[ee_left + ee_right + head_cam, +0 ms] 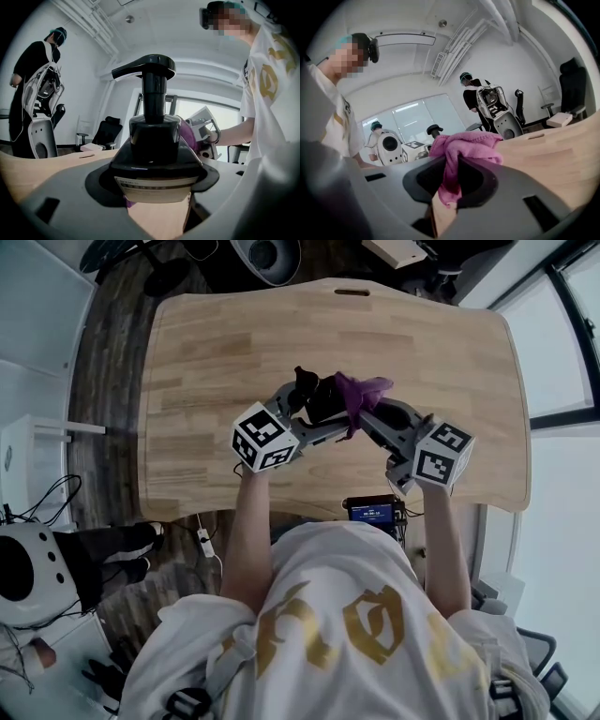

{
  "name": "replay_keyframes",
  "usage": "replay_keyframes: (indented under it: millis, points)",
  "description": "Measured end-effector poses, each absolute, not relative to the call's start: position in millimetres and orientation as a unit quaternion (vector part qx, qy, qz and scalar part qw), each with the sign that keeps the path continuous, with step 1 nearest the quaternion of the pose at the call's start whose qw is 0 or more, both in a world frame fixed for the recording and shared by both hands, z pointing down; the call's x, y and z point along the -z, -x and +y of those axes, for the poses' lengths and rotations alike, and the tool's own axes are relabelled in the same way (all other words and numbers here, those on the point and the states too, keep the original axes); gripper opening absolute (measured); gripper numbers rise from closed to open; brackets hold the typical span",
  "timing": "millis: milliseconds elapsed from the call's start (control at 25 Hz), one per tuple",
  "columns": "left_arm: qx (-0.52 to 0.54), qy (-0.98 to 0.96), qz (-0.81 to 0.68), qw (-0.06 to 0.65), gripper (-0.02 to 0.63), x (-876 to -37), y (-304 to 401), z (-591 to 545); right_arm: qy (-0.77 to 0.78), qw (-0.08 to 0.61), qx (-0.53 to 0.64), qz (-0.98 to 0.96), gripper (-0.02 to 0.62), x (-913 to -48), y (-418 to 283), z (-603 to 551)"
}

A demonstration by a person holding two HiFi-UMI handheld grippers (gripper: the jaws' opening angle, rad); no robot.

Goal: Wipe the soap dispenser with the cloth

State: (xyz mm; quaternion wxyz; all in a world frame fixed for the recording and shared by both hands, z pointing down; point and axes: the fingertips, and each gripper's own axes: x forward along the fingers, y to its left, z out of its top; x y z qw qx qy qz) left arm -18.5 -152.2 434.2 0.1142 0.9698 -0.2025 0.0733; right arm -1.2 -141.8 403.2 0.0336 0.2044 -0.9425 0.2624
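Head view: left hand-held gripper (296,414) clamps soap dispenser (311,392); right hand-held gripper (371,414) pinches cloth (364,387), just right of dispenser, seemingly touching.

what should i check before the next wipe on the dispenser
1. Left gripper shut on the dispenser: ok, its jaws clamp the body.
2. Right gripper shut on the cloth: ok, the cloth is bunched between its jaws.
3. Cloth next to the dispenser: ok, the head view shows it right at the dispenser's side.
4. Cloth actually touching the dispenser: cannot tell.
5. Pump head free of the jaws: ok, it stands well above them.
6. Both grippers over the table: ok.
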Motion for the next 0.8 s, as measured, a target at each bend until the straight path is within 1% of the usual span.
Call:
replay_keyframes:
  millis: [120, 240, 320, 480, 560, 800]
  points:
    - [-0.066, -0.971, -0.195, 0.117, 0.358, -431, 19, -152, -0.208, 0.022, -0.264, -0.941, 0.064, -403, 0, -142]
    - [-0.069, -0.975, -0.179, 0.111, 0.358, -426, 11, -146, -0.249, 0.023, -0.259, -0.933, 0.064, -407, -2, -164]
    - [-0.066, -0.978, -0.168, 0.106, 0.359, -420, 5, -142, -0.265, 0.001, -0.275, -0.924, 0.064, -407, -4, -175]
    - [-0.035, -0.981, -0.156, 0.109, 0.359, -406, 7, -138, -0.253, -0.071, -0.33, -0.906, 0.064, -403, -5, -179]
    - [-0.024, -0.982, -0.156, 0.108, 0.359, -399, 8, -139, -0.25, -0.096, -0.349, -0.898, 0.064, -403, -8, -181]
    - [-0.028, -0.982, -0.163, 0.091, 0.359, -390, 11, -141, -0.254, -0.115, -0.374, -0.884, 0.064, -411, -12, -181]
